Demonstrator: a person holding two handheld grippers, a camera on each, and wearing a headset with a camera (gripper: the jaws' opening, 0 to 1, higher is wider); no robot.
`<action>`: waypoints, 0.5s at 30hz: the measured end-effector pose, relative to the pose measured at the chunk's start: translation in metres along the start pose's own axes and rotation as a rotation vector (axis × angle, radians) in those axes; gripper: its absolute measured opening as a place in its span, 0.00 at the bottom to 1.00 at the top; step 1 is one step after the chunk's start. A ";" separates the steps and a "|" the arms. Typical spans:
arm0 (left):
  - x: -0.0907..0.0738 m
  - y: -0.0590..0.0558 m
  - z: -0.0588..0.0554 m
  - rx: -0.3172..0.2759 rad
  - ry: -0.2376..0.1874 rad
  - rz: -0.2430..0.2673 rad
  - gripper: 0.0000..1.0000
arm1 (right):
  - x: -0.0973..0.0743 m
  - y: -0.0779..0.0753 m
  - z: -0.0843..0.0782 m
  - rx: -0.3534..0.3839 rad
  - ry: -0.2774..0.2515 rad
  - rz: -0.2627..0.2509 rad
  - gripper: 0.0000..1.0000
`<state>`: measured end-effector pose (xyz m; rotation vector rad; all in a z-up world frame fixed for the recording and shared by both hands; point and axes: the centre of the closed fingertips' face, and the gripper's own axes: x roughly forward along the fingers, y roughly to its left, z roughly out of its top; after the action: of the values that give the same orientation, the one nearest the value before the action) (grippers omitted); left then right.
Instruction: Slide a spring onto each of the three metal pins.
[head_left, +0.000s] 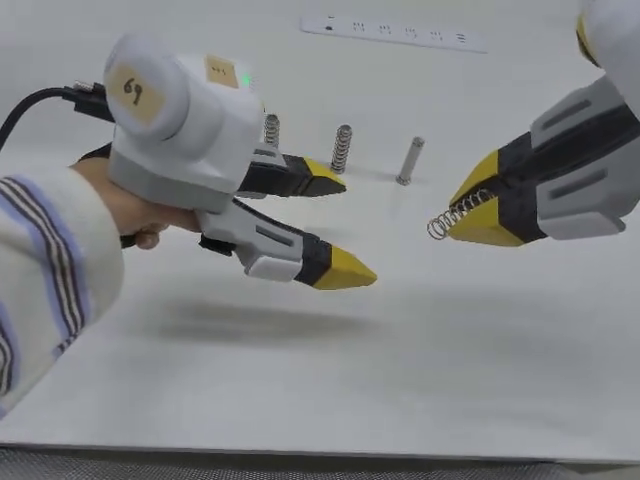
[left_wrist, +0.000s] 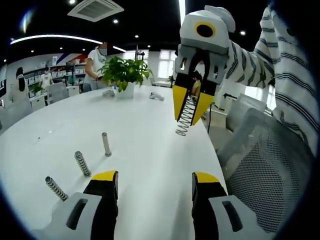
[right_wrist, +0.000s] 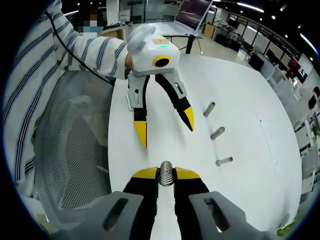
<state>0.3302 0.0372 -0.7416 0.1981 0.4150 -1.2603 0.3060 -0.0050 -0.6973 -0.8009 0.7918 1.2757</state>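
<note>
White tabletop (head_left: 300, 400) carries the work, with a power strip (head_left: 395, 32) at its far edge. Behind it I see an open office with a potted plant (left_wrist: 124, 72) and a mesh chair (left_wrist: 260, 165).

Three pins stand upright in a row. The left pin (head_left: 271, 130) and the middle pin (head_left: 342, 148) already wear springs, and the right pin (head_left: 410, 160) is bare. My right tool (head_left: 470, 208) is clamped on the last spring (head_left: 452, 215), which sticks out of the tips toward the left. The bare pin is near this spring, a little to the far left of its free end, and apart from it.

The spring's long axis lies slanted, along the tool's jaws, while the pin's axis is vertical. So I judge that the next move must turn the spring upright, open end down, over the top of the pin. The right tool is the nearer one to the bare pin. My left tool (head_left: 350, 228) holds nothing; its jaws are apart and it hovers near the two finished pins.
</note>
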 end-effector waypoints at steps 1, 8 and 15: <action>-0.001 0.001 -0.001 -0.003 0.001 0.002 0.54 | -0.001 -0.001 0.000 0.002 -0.002 -0.001 0.08; -0.003 0.013 -0.007 -0.034 0.009 0.065 0.68 | -0.010 -0.017 -0.003 -0.003 0.015 -0.028 0.08; -0.007 0.022 -0.004 -0.055 -0.002 0.102 0.80 | -0.020 -0.042 -0.005 0.014 0.014 -0.050 0.08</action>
<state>0.3483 0.0515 -0.7444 0.1696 0.4320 -1.1473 0.3449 -0.0235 -0.6796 -0.8149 0.7868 1.2201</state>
